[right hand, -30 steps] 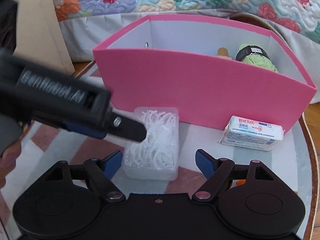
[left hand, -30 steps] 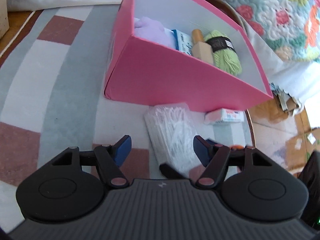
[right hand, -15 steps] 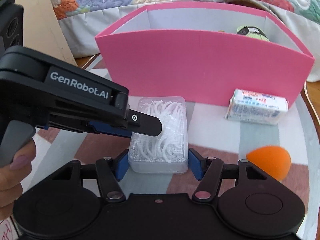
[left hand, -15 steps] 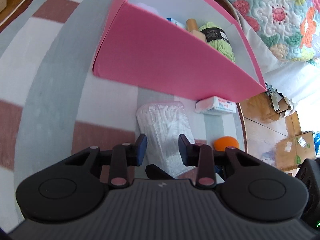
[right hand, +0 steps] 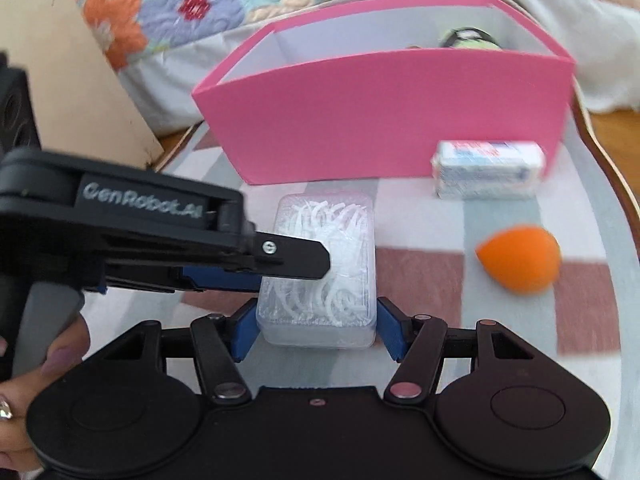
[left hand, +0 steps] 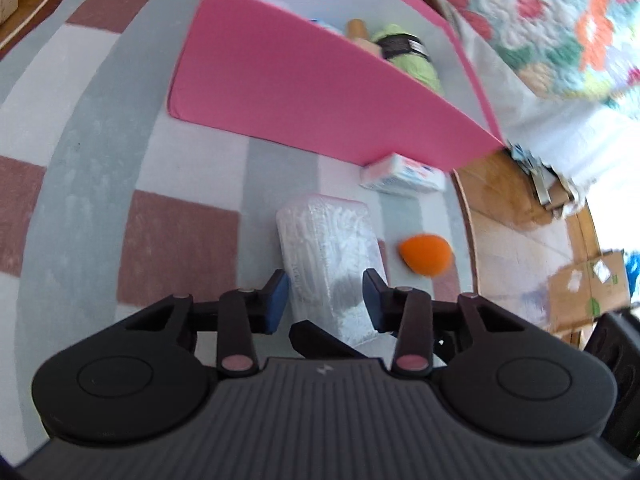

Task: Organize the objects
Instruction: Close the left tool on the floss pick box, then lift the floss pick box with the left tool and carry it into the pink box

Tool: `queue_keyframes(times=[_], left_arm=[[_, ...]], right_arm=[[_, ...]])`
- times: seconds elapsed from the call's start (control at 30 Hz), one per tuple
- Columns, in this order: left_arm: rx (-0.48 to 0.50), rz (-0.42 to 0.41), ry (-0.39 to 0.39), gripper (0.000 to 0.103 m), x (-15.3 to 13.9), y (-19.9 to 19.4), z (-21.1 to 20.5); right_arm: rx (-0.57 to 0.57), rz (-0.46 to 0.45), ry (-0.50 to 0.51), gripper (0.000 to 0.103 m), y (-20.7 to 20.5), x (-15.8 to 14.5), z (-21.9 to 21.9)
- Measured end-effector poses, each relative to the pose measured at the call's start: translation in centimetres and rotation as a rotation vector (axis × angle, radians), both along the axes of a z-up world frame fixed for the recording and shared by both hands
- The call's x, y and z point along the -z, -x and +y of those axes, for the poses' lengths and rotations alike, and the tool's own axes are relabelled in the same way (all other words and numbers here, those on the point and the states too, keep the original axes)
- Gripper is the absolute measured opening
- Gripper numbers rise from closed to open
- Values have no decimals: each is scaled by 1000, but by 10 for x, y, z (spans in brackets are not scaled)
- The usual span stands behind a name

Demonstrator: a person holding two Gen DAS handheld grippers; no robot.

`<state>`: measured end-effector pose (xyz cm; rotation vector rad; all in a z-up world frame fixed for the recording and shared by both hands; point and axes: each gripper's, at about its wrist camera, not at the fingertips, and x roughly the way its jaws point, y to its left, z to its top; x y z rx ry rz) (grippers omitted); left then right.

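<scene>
Two grippers are working the clear floss-pick box [right hand: 318, 280], lying on the rug just before the pink bin [right hand: 384, 120]. Right gripper [right hand: 316, 330] is clamping its near end. Left gripper [left hand: 325, 300] is straddling it, jaws easing apart, pads seemingly not pressing. It is probably light, rigid, slippery plastic; the long sides are offering the best hold.

A home bedroom is showing here: a flowered quilt [right hand: 192, 4] is hanging over a bed's edge, a checked rug [left hand: 120, 184] is covering the wooden floor [left hand: 508, 240], and cardboard boxes [left hand: 588, 284] are sitting by the bedside.
</scene>
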<state>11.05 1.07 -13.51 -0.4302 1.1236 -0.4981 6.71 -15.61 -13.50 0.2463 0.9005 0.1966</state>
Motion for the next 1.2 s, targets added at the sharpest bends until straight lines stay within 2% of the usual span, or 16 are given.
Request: queue_keyframes(times=[0.27,0.57,0.7,0.83,1.0,1.2], left_arm=[[51,-114,-40,39,-52,35,0],[75,-159,8,39,-107,49,11],[101,-183,-23,39,-129,54,6],[108,-229,-57,39,-155,61,2],[118,-279,-101,39,-192,66,-1],[96,-314,-88,40,-228,50,3]], right_arm=[[-22,-38,29,66,24,-41,10],[-26,-111,57,66,50,-101,11],[-15,-130,68,66,57,-119,15],[7,-192,46,66,67,-136,14],[9,-225,41,66,66,-165,16],[23,-262,31,66,53,-200,15]])
